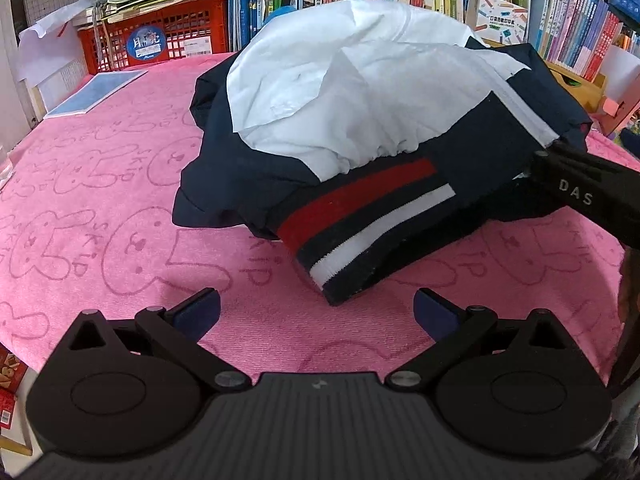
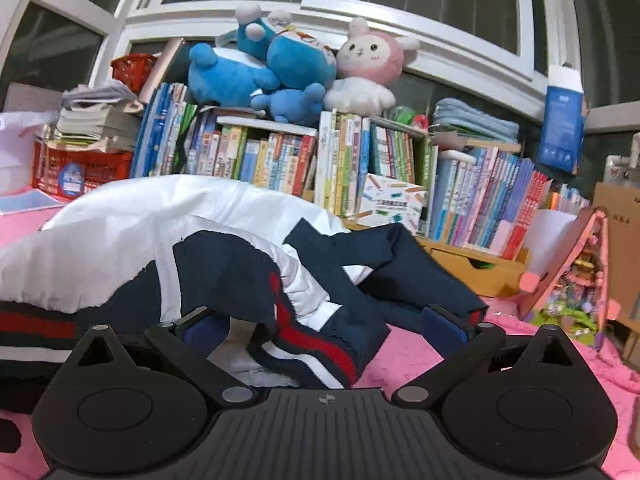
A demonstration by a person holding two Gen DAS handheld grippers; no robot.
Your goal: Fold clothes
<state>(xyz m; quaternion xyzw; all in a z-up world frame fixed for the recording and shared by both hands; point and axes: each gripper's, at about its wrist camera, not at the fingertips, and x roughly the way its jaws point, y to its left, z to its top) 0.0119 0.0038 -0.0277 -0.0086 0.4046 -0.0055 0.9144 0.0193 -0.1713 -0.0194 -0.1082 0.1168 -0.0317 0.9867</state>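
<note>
The left gripper [image 1: 316,312] is held wide open over the pink towel [image 1: 120,208], with nothing between its fingers, just short of the striped hem [image 1: 360,220] of the jacket [image 1: 360,120]. The right gripper [image 2: 324,324] is spread equally wide, and a striped cuff [image 2: 316,344] lies loosely between its fingers, ungripped. The jacket is heaped mid-table, with the white lining uppermost. Risk: if the right gripper is closed here, several layers may be caught together and the heap dragged. The smooth fabric may slip and the fold may spring open. Beyond the jacket, a row of books [image 2: 360,168] stands close; a wide swing could strike it.
</note>
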